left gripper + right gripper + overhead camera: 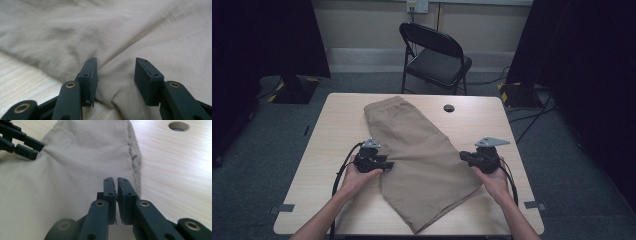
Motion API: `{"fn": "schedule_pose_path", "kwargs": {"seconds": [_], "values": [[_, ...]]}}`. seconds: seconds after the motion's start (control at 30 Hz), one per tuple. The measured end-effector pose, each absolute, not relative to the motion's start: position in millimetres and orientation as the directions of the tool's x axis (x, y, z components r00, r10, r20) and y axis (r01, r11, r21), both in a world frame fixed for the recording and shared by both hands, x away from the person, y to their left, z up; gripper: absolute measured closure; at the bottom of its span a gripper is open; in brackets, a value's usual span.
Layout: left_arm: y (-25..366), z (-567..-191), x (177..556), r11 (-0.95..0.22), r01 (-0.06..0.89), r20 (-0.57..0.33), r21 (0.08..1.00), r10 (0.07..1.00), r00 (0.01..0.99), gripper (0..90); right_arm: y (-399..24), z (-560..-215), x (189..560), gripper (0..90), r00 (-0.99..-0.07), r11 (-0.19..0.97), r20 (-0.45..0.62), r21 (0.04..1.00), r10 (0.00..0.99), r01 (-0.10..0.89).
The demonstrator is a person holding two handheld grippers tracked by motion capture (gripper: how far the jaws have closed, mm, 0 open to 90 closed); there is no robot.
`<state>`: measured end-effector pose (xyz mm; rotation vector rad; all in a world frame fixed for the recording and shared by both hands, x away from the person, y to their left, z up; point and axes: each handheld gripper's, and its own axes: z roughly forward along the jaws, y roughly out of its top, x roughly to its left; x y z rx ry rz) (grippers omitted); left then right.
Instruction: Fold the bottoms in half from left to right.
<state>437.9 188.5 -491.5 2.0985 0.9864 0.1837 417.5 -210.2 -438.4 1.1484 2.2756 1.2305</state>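
Observation:
Folded khaki shorts [422, 150] lie slantwise across the wooden table [337, 125]. My left gripper [388, 165] rests at their left edge. In the left gripper view my left gripper [116, 62] is open, with a raised fold of the shorts [112, 32] between the jaws and the pads apart from it. At the shorts' right edge my right gripper [463, 156] points toward the cloth. Seen from the right gripper view, my right gripper [115, 180] is shut just above the shorts [82, 157], with nothing visible between the pads. The left gripper [37, 150] shows at that view's top left.
A round cable hole [449, 108] sits in the table beyond the shorts, also visible as the hole [178, 126] at upper right. A black folding chair [437, 55] stands behind the table. Bare tabletop [175, 170] lies to the right of the shorts.

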Motion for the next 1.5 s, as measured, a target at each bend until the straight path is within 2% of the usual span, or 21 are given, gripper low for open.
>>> {"fn": "schedule_pose_path", "kwargs": {"seconds": [0.13, 0.2, 0.4, 0.67, 0.83, 1.03, 1.27, 1.5], "values": [[189.4, -490.4, 436.2, -0.387, 0.593, -0.18, 0.707, 0.712, 0.679, 53.8, -197.3, -453.0, 436.4, 77.6, -0.632, 0.343, 0.084, 0.781, 0.77, 0.522], [191.2, -490.4, 434.8, -0.391, 0.589, -0.174, 0.707, 0.71, 0.682, 53.7, -193.7, -466.2, 442.1, 77.1, -0.634, 0.379, 0.068, 0.75, 0.77, 0.542], [195.2, -490.7, 435.3, -0.38, 0.595, -0.188, 0.708, 0.711, 0.678, 53.7, -193.8, -488.8, 440.8, 71.6, -0.63, 0.413, 0.056, 0.709, 0.774, 0.571], [202.0, -490.8, 437.6, -0.356, 0.61, -0.199, 0.707, 0.728, 0.656, 52.6, -186.8, -489.1, 426.9, 70.3, -0.657, 0.429, 0.07, 0.704, 0.751, 0.566], [206.8, -491.3, 440.5, -0.343, 0.617, -0.211, 0.709, 0.731, 0.649, 52.6, -181.2, -487.3, 407.7, 70.3, -0.695, 0.477, 0.054, 0.689, 0.717, 0.545], [207.1, -490.3, 441.2, -0.364, 0.606, -0.183, 0.708, 0.733, 0.655, 50.7, -174.9, -485.1, 394.8, 67.3, -0.73, 0.5, 0.067, 0.686, 0.68, 0.529], [210.0, -483.0, 434.2, -0.376, 0.597, -0.195, 0.708, 0.709, 0.677, 55.1, -174.1, -467.9, 424.5, 60.8, -0.684, 0.394, 0.091, 0.76, 0.723, 0.517], [213.0, -471.6, 425.5, -0.358, 0.574, -0.21, 0.737, 0.685, 0.698, 58.1, -159.4, -467.4, 469.4, 55.8, -0.643, 0.347, 0.095, 0.777, 0.76, 0.525]]}}
